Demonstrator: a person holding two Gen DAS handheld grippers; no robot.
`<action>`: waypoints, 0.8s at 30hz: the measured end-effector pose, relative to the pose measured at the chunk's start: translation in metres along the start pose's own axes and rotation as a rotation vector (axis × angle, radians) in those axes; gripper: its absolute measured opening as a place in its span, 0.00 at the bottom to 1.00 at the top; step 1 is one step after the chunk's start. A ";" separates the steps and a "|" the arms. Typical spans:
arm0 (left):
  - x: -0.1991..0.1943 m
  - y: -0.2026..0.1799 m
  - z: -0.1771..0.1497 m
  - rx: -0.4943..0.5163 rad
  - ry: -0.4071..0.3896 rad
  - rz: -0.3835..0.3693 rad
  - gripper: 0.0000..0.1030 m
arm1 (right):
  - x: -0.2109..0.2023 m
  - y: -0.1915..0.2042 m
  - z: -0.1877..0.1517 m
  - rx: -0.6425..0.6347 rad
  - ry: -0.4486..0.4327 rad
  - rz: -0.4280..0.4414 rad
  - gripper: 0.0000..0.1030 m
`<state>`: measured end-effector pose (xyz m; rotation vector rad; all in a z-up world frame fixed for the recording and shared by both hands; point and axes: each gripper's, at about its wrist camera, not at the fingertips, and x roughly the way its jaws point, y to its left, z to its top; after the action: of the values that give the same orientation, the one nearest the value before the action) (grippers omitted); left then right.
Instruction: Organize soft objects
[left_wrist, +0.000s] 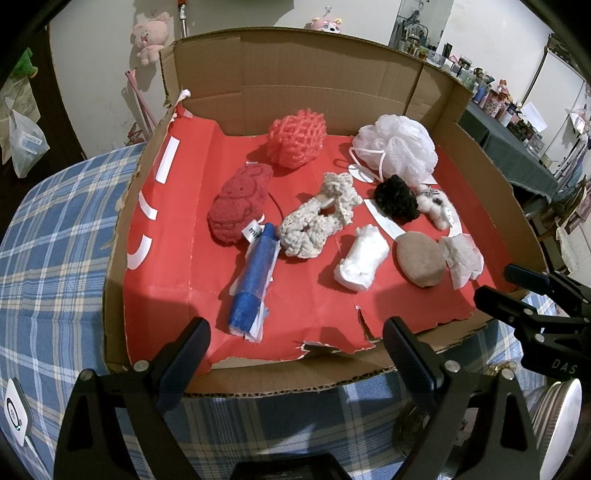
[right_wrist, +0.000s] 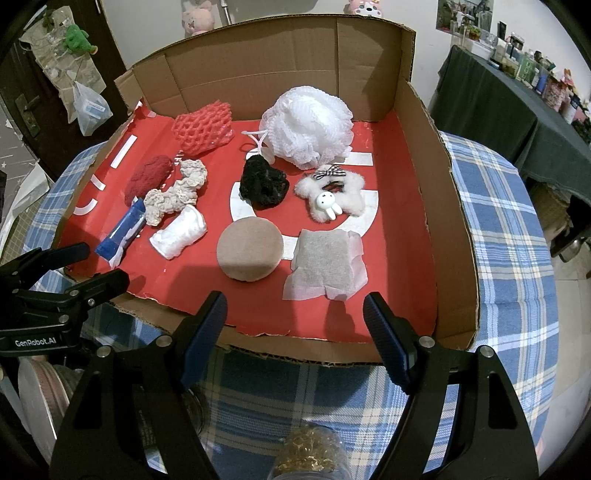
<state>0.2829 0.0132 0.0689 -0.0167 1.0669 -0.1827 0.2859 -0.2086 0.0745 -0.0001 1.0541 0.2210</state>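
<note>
Several soft objects lie in a cardboard box (left_wrist: 295, 74) lined with red paper. They include a white bath pouf (left_wrist: 397, 146) (right_wrist: 308, 125), a pink foam net (left_wrist: 297, 138) (right_wrist: 203, 127), a red towel (left_wrist: 240, 203), a cream crocheted piece (left_wrist: 317, 218), a blue roll (left_wrist: 253, 282), a white cotton roll (right_wrist: 179, 236), a tan round sponge (right_wrist: 250, 254), a white mesh pad (right_wrist: 327, 264), a black scrunchie (right_wrist: 263, 184) and a fluffy rabbit clip (right_wrist: 330, 199). My left gripper (left_wrist: 297, 339) and right gripper (right_wrist: 293, 314) are open and empty at the box's front edge.
The box sits on a blue plaid tablecloth (right_wrist: 509, 221). A jar of gold bits (right_wrist: 308, 454) stands under my right gripper. A dark cluttered table (right_wrist: 517, 74) is at the back right. Plush toys hang on the wall behind.
</note>
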 end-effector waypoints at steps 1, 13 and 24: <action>0.000 0.000 0.000 0.000 -0.001 0.000 0.93 | 0.000 0.000 0.001 0.000 -0.001 0.000 0.73; 0.000 0.000 -0.001 -0.001 0.000 0.000 0.93 | 0.000 0.000 0.000 0.001 -0.001 0.002 0.73; 0.000 0.000 0.000 -0.001 0.002 0.000 0.93 | -0.001 0.000 -0.001 0.001 -0.002 0.000 0.73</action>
<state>0.2830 0.0132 0.0686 -0.0177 1.0690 -0.1822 0.2849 -0.2088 0.0747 0.0006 1.0519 0.2204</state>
